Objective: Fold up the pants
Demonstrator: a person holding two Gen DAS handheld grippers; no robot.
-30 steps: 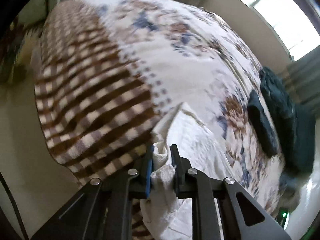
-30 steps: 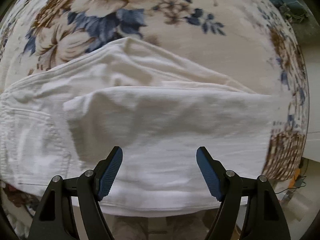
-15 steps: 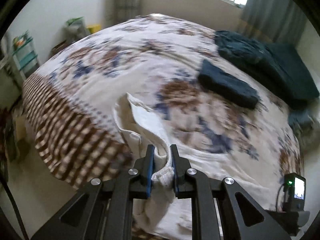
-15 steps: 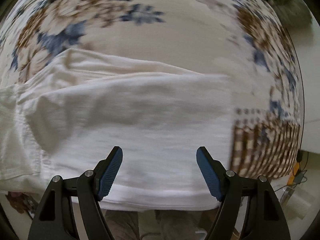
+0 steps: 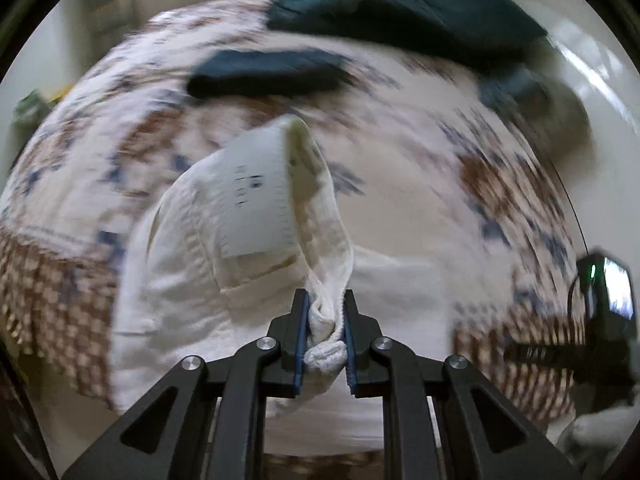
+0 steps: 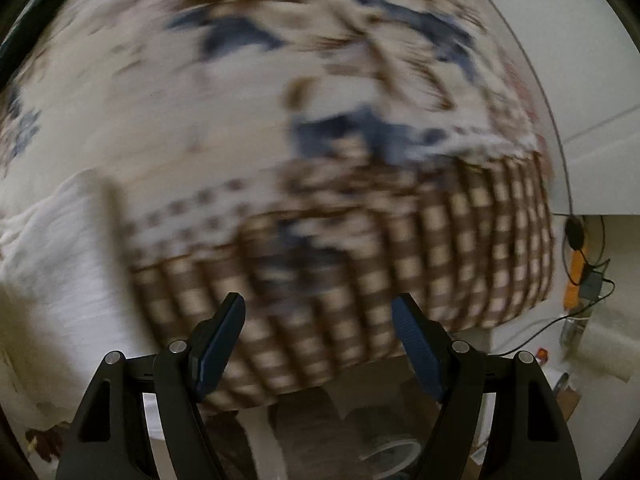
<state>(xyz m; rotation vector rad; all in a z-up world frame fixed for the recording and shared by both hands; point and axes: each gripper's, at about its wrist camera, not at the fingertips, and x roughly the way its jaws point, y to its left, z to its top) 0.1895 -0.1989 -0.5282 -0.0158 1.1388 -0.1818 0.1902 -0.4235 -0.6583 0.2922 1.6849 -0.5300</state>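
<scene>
Left wrist view: the left gripper (image 5: 325, 334) has its jaws pinching a bunched fold of the white pants (image 5: 256, 216), lifted over the floral bedspread (image 5: 400, 184); a folded dark garment (image 5: 268, 74) lies beyond.

Right wrist view: the right gripper (image 6: 318, 344) has its jaws spread wide and empty above the bedspread's checked border (image 6: 400, 248); the pants lie at the left edge.

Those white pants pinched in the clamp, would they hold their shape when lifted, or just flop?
Probably flop: the white pants bunch between the left gripper pads and sag toward the bedspread. The thick woven cloth likely has some weight and should not slip easily.
</scene>
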